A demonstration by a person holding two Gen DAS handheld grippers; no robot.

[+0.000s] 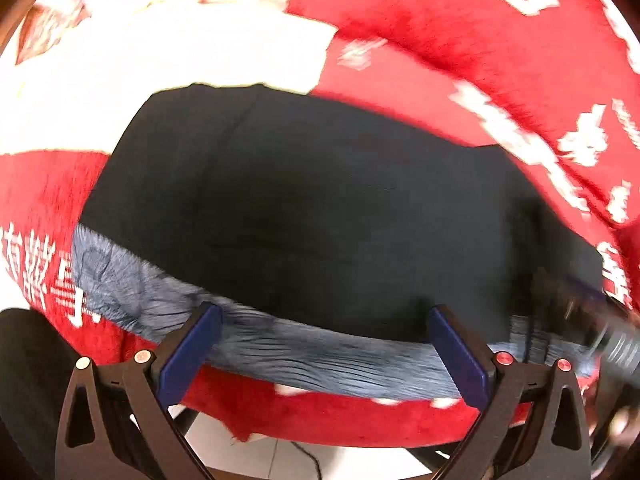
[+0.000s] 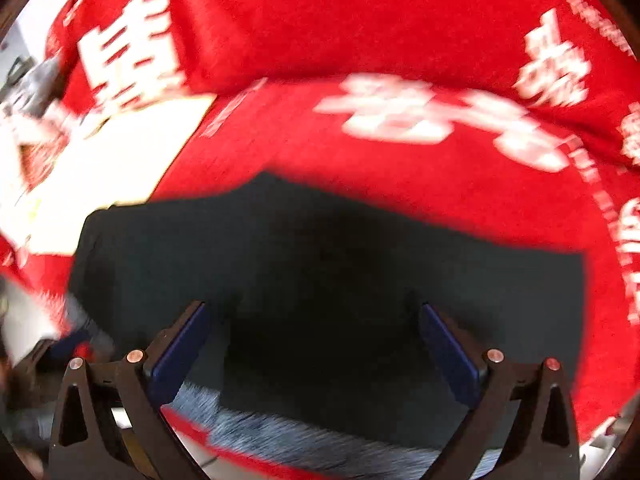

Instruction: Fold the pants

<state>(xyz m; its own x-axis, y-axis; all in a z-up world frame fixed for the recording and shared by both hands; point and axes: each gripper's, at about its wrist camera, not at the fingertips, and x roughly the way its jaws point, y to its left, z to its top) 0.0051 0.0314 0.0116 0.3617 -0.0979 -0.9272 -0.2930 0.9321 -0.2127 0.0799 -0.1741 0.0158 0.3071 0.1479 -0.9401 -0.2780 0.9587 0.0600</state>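
Observation:
The pants (image 1: 312, 208) are dark navy, folded into a compact block on the red cloth; their grey fleecy lining (image 1: 304, 352) shows along the near edge. My left gripper (image 1: 326, 340) is open and empty, its blue pads either side of the lining strip. In the right wrist view the pants (image 2: 320, 272) fill the lower middle, with the lining (image 2: 304, 436) at the bottom. My right gripper (image 2: 314, 340) is open and empty over the near part of the pants. The other gripper shows blurred at the right edge of the left wrist view (image 1: 616, 344).
A red cloth with white characters (image 1: 460, 40) covers the table. A white panel (image 1: 180, 52) of it lies beyond the pants on the left. The table's near edge and pale floor (image 1: 320, 456) show below the left gripper.

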